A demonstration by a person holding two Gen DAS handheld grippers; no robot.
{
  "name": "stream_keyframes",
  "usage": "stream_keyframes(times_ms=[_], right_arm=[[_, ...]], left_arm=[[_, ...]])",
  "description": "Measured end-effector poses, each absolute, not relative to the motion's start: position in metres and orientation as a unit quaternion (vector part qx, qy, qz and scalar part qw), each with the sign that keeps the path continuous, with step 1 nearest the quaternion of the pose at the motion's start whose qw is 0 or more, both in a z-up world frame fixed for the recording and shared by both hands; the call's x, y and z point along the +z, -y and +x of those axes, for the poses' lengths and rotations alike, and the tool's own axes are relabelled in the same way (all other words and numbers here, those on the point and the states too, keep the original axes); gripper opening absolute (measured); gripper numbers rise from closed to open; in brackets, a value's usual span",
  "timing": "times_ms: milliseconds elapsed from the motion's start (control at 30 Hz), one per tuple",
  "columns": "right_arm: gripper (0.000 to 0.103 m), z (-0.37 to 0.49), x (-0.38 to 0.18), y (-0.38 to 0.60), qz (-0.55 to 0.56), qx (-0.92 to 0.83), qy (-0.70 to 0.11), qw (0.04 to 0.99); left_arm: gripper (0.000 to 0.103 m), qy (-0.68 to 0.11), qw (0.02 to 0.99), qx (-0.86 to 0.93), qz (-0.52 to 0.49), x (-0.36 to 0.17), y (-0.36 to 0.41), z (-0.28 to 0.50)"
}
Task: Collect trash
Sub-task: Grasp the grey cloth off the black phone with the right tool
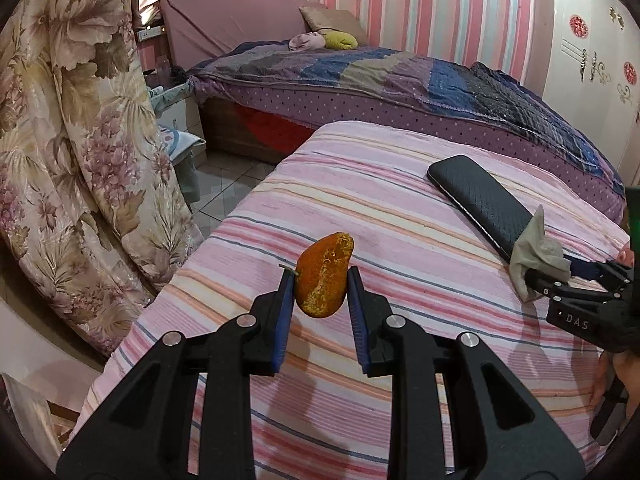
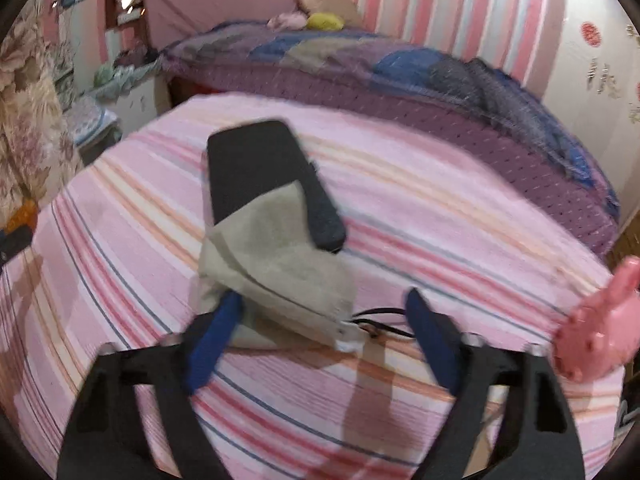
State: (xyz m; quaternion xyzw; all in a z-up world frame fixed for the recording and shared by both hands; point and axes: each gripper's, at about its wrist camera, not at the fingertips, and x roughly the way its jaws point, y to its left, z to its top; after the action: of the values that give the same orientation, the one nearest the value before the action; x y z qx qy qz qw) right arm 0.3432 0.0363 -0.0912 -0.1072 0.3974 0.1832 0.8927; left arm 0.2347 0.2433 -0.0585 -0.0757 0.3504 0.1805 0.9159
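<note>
My left gripper (image 1: 320, 276) is shut on an orange fruit peel (image 1: 323, 276) and holds it upright above the pink striped cloth (image 1: 400, 208). A crumpled grey-beige tissue (image 2: 276, 264) lies on the cloth against a black phone (image 2: 264, 168). My right gripper (image 2: 324, 312) is open, and its blue fingers (image 2: 224, 320) straddle the tissue. The left finger touches the tissue. In the left wrist view the right gripper (image 1: 560, 276) reaches in from the right, at the tissue (image 1: 536, 252) beside the phone (image 1: 480, 196).
A pink plastic object (image 2: 600, 328) sits at the cloth's right edge. A thin black cord (image 2: 384, 320) lies by the tissue. A bed with a purple patchwork cover (image 1: 400, 76) stands behind. A floral curtain (image 1: 80, 140) hangs left over tiled floor (image 1: 232, 184).
</note>
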Motion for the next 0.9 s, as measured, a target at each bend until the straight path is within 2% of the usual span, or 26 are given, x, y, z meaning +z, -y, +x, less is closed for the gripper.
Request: stream_keyframes(times_ms=[33,167,333,900], right_arm=[[0.062,0.338,-0.089,-0.037,-0.105,0.195,-0.392,0.893],[0.045,0.326,-0.083,-0.035,-0.134,0.197,-0.375,0.896],[0.031,0.301,-0.073,-0.025,-0.137,0.185,-0.343,0.911],[0.031,0.191,-0.026,0.102,-0.096,0.117,-0.315,0.937]], left_arm=[[0.025,-0.35,0.916,0.18,-0.076,-0.058,-0.243,0.234],[0.025,-0.348,0.918,0.177,-0.077,-0.055,-0.24,0.232],[0.025,-0.337,0.923,0.171,-0.077,-0.048,-0.232,0.227],[0.025,-0.323,0.941,0.095,-0.046,-0.037,-0.136,0.186]])
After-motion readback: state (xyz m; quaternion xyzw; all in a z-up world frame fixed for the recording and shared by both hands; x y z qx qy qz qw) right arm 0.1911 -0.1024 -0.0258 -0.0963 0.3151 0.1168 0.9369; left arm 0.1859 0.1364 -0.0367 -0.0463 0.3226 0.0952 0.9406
